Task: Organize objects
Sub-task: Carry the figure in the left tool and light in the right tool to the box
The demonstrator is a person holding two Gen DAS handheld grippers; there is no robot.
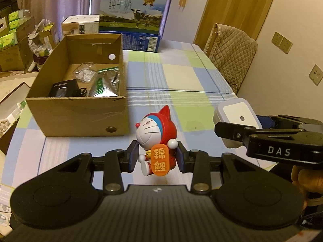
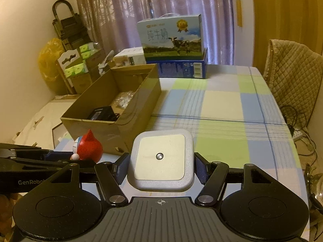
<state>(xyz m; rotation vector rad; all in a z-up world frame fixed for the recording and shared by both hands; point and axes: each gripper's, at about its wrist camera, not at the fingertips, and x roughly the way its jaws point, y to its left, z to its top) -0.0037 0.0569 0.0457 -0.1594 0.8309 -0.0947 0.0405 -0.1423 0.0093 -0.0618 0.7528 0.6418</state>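
Figurine and plug-in light were both in my jaws at this moment, neither yet in the box. My left gripper had its two pads pressed against the sides of the small red-hooded blue-and-white cat figurine with an orange plaque on its front, which sat upright between them, apparently lifted off the cloth. My right gripper was clamped on the white, rounded-square plastic night light with a small sensor dot at its centre, flat face up, its sides touching both pads.

Ahead of the left jaws and off to their left stood the open brown cardboard box on the blue, green and cream checked tablecloth. From the right jaws it lay ahead and further left, past the figurine.

I judged the job partly done. The box already held a black rectangular device with a cord, a silver-and-green foil pouch and a crumpled clear plastic bag. The cloth ahead of both jaws looked bare apart from the stacked blue milk cartons at the far end, which I took to be no part of the sorting. What remained, as far as I could see, was carrying these two held things over the near wall and releasing them inside, where free floor seemed limited.
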